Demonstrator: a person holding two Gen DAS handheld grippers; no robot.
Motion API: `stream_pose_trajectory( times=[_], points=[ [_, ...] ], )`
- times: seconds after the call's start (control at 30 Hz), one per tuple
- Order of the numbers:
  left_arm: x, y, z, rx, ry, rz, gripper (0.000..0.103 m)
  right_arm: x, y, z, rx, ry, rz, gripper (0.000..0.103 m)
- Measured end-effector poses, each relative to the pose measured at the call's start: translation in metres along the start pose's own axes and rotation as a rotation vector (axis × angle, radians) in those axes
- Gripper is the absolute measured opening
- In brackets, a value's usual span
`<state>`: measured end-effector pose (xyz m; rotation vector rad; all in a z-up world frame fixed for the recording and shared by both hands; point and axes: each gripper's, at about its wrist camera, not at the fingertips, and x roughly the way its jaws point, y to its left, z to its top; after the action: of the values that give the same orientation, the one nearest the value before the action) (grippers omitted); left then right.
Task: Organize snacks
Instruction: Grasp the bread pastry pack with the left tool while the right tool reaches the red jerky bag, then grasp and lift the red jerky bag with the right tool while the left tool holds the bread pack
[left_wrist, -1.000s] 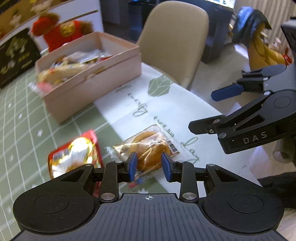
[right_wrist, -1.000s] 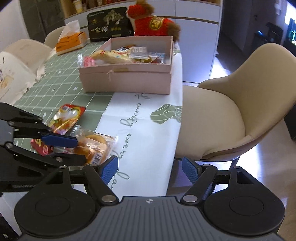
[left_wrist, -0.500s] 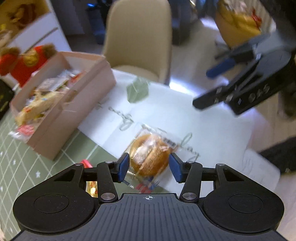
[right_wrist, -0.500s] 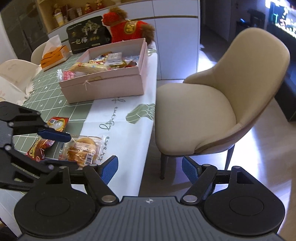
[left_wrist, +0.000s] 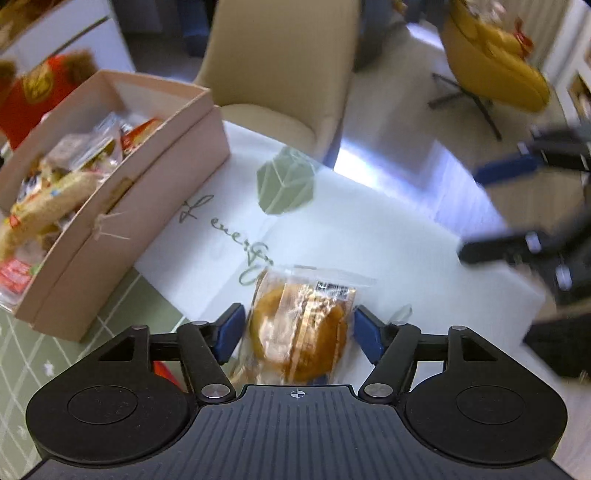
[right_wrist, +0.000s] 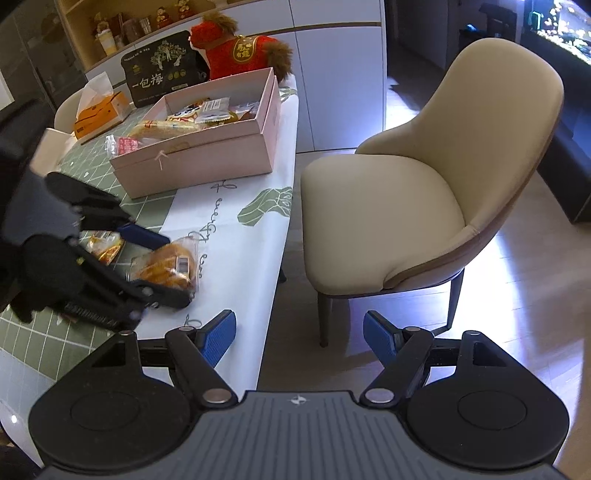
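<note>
Clear crinkled wrap around a golden pastry (left_wrist: 297, 332) lies on the worktop (left_wrist: 388, 236) between your left gripper's (left_wrist: 295, 330) spread fingers, neither pad visibly touching it, so it looks unclamped. The pink box (left_wrist: 122, 206) sits beyond the fingers to their left, likely its destination; your right gripper (right_wrist: 297, 338) hangs over the floor, fingers apart and empty.

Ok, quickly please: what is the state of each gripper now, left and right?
Left gripper: open, jaws either side of the wrapped pastry, not closed on it.
Right gripper: open, holding nothing.
</note>
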<state>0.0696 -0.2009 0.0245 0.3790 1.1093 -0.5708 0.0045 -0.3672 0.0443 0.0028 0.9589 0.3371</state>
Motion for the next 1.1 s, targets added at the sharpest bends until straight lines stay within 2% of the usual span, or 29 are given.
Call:
stream_pose_trajectory(
  times=[0.13,0.27,0.4,0.47,0.57,0.63,0.77,0.83,1.0,1.1],
  points=[
    [0.000,0.012,0.005,-0.121,-0.005,-0.025,0.069,-0.004,0.003,0.000,-0.028,-0.005,-0.012,0.077],
    [-0.002,0.010,0.001,-0.128,0.000,-0.021,0.069,-0.005,0.009,0.006,-0.046,-0.013,-0.015,0.077],
    [-0.006,0.011,-0.010,-0.187,-0.050,-0.010,0.064,-0.007,0.019,0.011,-0.074,-0.031,-0.018,0.077],
    [-0.011,0.018,-0.017,-0.262,-0.072,-0.030,0.061,-0.006,0.025,0.015,-0.089,-0.035,-0.021,0.077],
    [-0.020,0.032,-0.032,-0.392,-0.092,-0.121,0.061,-0.004,0.034,0.020,-0.108,-0.032,-0.011,0.077],
    [-0.037,0.041,-0.046,-0.463,-0.146,-0.148,0.060,-0.001,0.042,0.024,-0.122,-0.026,0.006,0.077],
    [-0.086,0.061,-0.083,-0.613,-0.275,-0.136,0.060,0.007,0.069,0.031,-0.168,-0.022,0.047,0.077],
    [-0.107,0.074,-0.107,-0.690,-0.320,-0.106,0.060,0.014,0.089,0.031,-0.198,-0.010,0.085,0.077],
    [-0.133,0.104,-0.168,-0.839,-0.290,0.010,0.060,0.035,0.149,0.028,-0.295,0.024,0.150,0.077],
    [-0.137,0.116,-0.197,-0.928,-0.259,0.063,0.060,0.042,0.177,0.032,-0.304,0.027,0.194,0.077]
  ],
)
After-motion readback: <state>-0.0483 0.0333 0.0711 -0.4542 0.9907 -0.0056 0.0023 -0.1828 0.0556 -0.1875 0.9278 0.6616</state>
